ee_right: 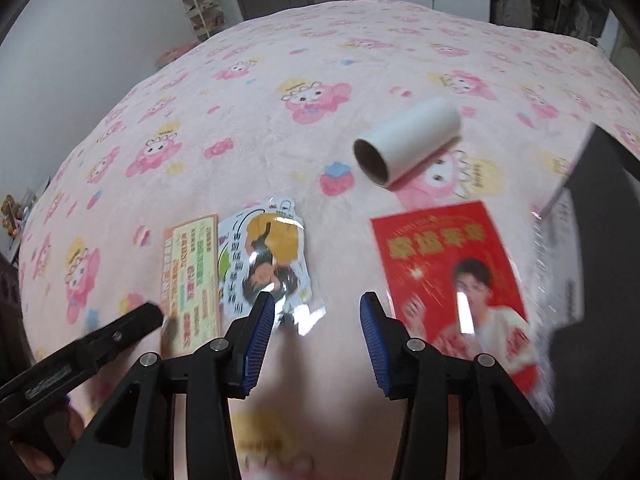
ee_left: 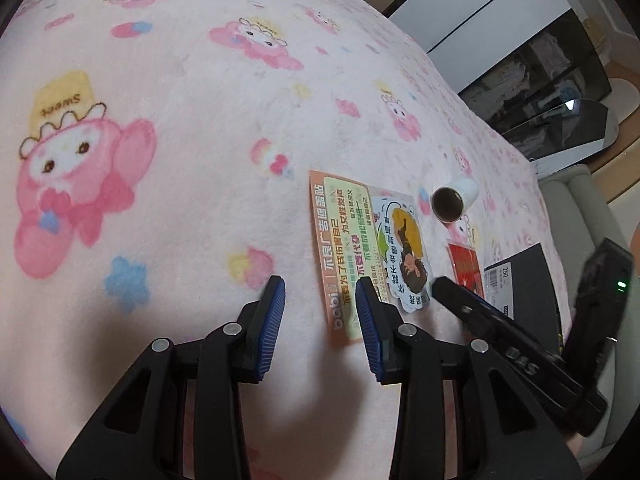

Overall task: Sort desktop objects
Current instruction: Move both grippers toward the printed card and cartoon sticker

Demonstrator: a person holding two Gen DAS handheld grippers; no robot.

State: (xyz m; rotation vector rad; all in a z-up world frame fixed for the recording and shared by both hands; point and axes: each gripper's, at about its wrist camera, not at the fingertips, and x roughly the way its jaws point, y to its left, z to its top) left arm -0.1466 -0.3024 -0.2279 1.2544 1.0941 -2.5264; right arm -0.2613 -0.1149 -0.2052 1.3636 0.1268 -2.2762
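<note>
Pink cartoon-print fleece blanket [ee_right: 280, 148], soft underlay. On it: cardboard tube [ee_right: 408, 146] on its side, light, crushable; grip mid-barrel. Beside it, flat glossy cards: orange card [ee_right: 190, 280], die-cut sticker [ee_right: 266, 256], red photo card [ee_right: 448, 264]; thin, slippery, likely edge-lift only. Left gripper [ee_left: 320, 320], right gripper [ee_right: 316, 332]: both agape, empty.

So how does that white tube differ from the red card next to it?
The white tube is a hollow cylinder lying on its side, open end showing; the red card is flat and rectangular. The tube is plain white, while the card is glossy red with gold lettering and a person's picture. Both rest on the pink blanket, ungripped.
</note>
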